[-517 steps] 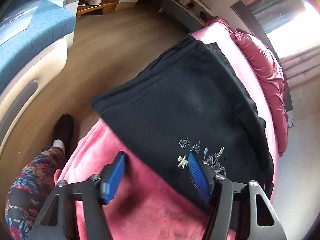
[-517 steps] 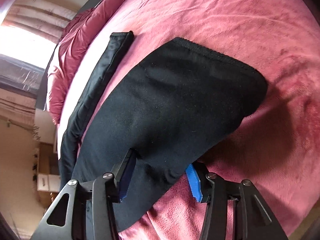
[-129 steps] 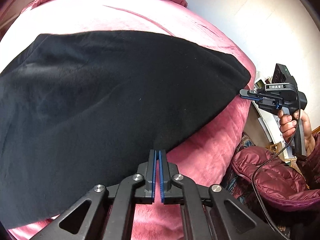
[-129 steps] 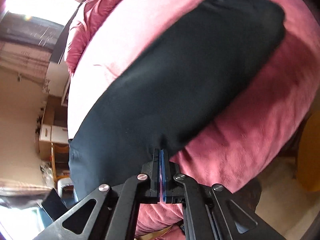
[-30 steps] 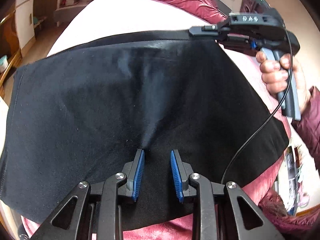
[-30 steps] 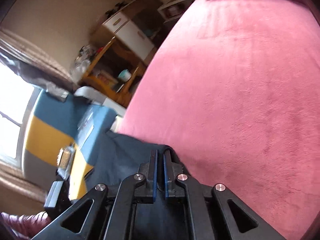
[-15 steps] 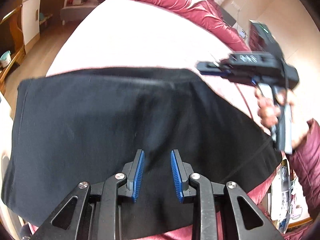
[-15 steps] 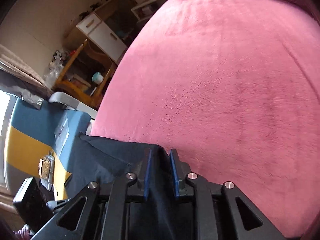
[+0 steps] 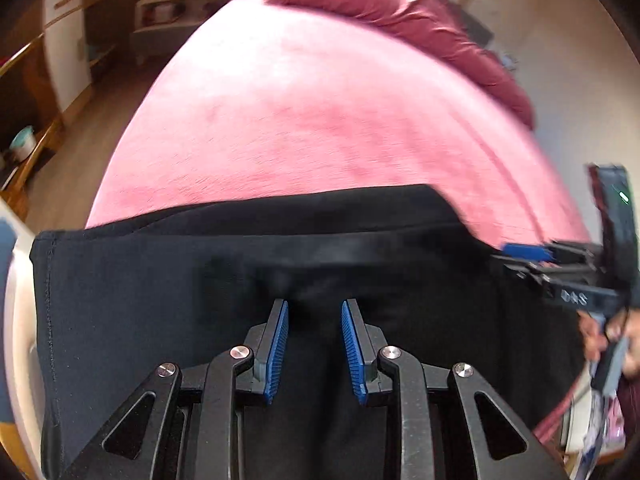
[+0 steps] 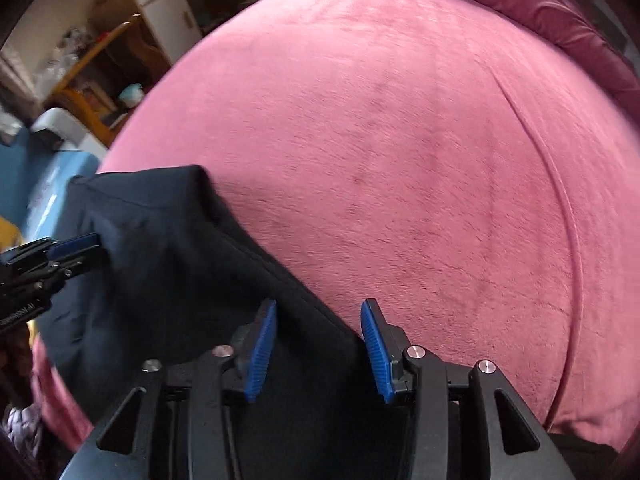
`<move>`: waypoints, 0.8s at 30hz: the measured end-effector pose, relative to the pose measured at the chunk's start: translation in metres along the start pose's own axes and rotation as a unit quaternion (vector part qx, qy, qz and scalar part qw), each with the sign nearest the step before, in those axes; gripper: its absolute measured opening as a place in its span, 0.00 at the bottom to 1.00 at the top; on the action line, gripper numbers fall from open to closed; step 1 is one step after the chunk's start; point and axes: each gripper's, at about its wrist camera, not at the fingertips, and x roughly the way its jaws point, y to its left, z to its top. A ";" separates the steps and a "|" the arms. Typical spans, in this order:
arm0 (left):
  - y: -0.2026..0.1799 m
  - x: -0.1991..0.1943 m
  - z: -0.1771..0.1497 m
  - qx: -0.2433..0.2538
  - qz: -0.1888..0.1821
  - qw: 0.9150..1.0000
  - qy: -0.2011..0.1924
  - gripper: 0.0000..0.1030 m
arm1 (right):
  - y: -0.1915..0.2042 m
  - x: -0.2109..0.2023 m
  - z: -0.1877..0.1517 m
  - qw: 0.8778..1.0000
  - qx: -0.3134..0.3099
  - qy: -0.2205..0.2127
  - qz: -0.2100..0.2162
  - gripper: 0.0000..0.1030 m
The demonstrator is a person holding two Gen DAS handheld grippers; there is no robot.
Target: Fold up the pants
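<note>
The black pants (image 9: pixel 160 300) lie folded across the near edge of the pink bed (image 9: pixel 320 120), filling the lower half of your left wrist view and the lower left of your right wrist view (image 10: pixel 168 264). Your left tool (image 9: pixel 314 344) stands narrowly parted over the cloth, with dark fabric showing between its blue pads; whether they pinch it you cannot tell. Your right tool (image 10: pixel 318 350) has just been opening; its pads stand apart, with the pants' edge between them and not pressed. A crimson quilt (image 9: pixel 400 12) lies along the bed's far side. Wooden shelves (image 10: pixel 100 76) occupy the upper left.
</note>
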 end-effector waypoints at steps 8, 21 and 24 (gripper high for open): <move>0.000 -0.011 -0.001 -0.012 -0.003 1.000 -0.005 0.30 | 0.001 -0.006 -0.012 0.998 0.045 -0.037 -0.025 0.54; 0.146 -0.148 -0.077 -0.207 -0.035 0.971 -0.111 0.46 | 0.064 -0.059 -0.089 0.996 0.015 -0.086 0.024 0.69; 0.177 -0.162 -0.100 -0.238 -0.010 0.966 -0.105 0.46 | 0.080 -0.056 -0.113 0.997 0.008 -0.068 0.037 0.69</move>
